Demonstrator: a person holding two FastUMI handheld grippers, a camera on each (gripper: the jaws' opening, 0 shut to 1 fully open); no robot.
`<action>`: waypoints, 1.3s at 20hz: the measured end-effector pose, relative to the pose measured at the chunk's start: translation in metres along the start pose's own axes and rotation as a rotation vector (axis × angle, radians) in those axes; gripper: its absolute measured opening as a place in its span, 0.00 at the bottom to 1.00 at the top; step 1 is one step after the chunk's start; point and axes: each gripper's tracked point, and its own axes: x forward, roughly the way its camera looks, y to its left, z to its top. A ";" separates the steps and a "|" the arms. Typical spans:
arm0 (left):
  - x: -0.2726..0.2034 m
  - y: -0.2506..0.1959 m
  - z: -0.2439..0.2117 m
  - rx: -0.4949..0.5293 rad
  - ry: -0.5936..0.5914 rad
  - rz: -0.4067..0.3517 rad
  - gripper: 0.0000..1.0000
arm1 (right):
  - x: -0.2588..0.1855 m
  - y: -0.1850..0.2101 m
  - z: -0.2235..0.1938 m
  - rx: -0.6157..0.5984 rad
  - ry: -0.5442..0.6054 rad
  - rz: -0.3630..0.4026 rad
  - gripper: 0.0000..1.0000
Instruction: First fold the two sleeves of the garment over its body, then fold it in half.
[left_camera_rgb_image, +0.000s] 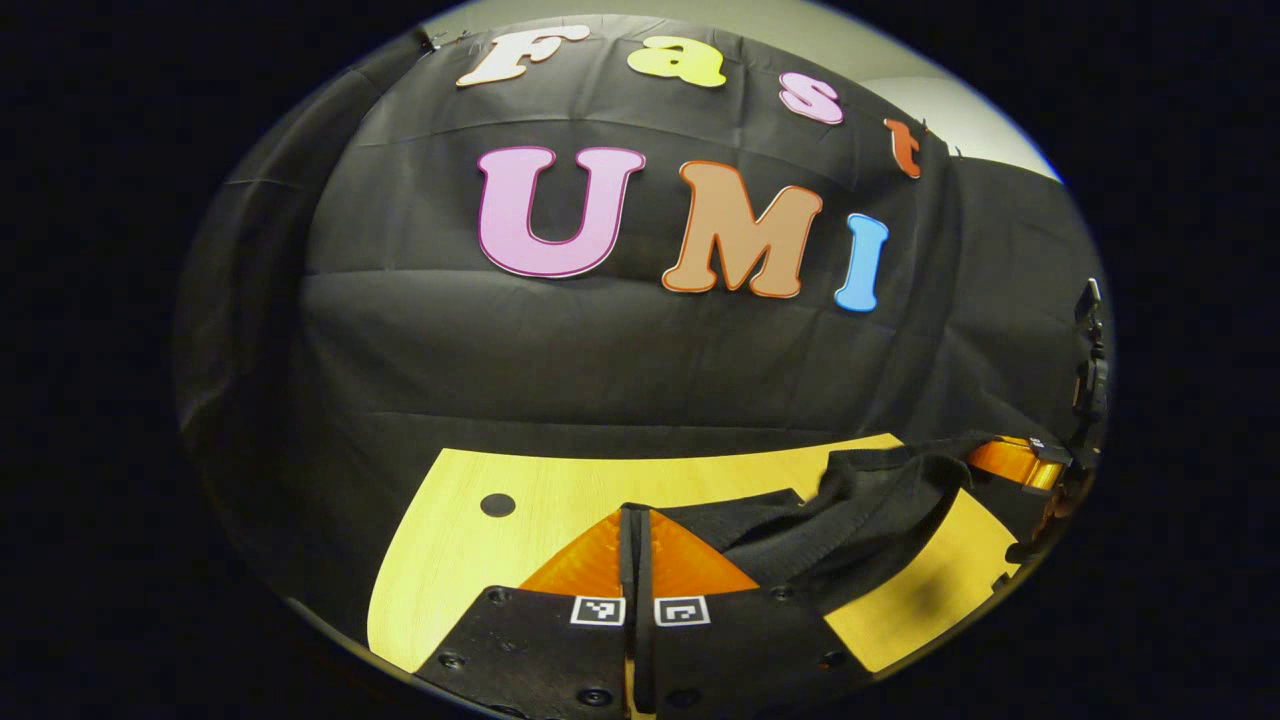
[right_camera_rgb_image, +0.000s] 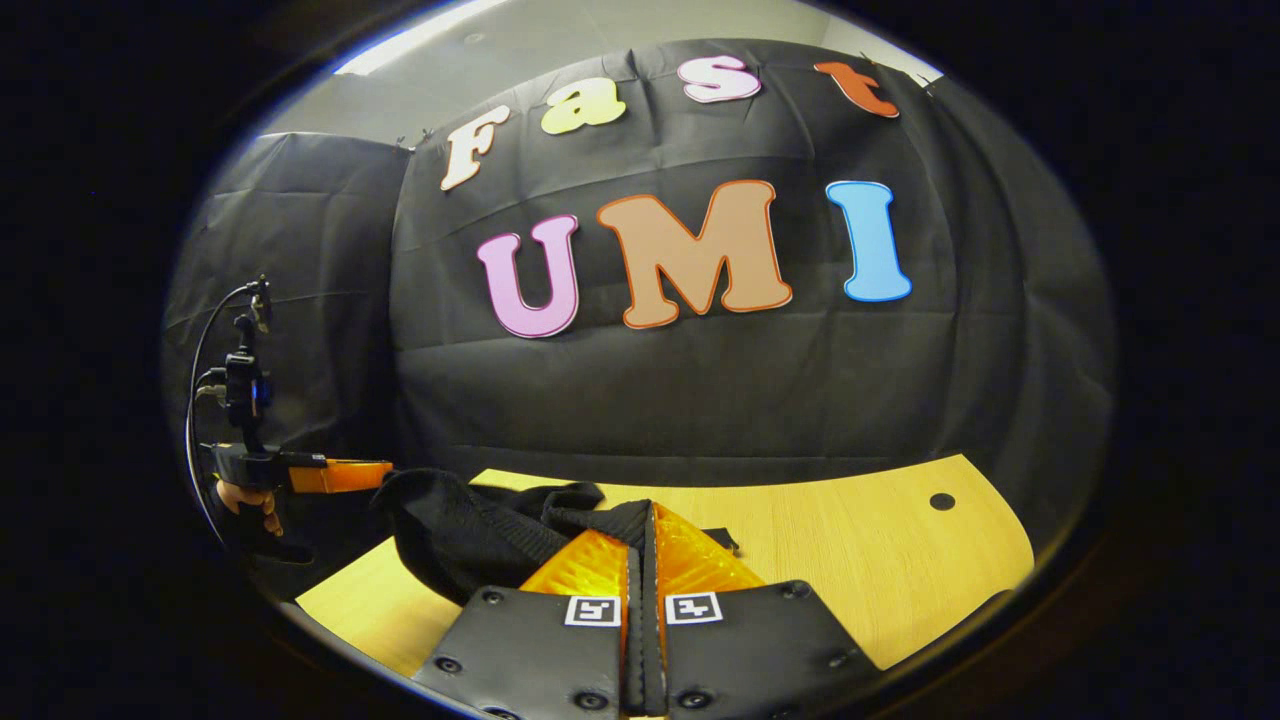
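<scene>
Wooden table (left_camera_rgb_image: 470, 560); one black garment (left_camera_rgb_image: 860, 510) pinched by two tools: left (left_camera_rgb_image: 635, 545), right (right_camera_rgb_image: 645, 545).

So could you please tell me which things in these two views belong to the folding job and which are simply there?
Belonging to the job:
- black garment, lifted off the table
- left gripper, shut on the garment
- right gripper, shut on the garment

Simply there:
- wooden table
- round hole in the tabletop
</scene>
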 end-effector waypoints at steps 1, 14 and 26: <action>0.010 0.002 -0.001 -0.002 0.014 0.001 0.00 | 0.013 -0.004 0.001 0.008 0.006 0.000 0.02; 0.107 0.039 -0.011 0.142 0.044 0.202 0.34 | 0.112 -0.061 0.016 0.213 0.036 -0.088 0.68; 0.088 0.036 0.047 0.115 -0.156 0.230 0.92 | 0.085 -0.076 0.047 0.044 -0.086 -0.180 0.97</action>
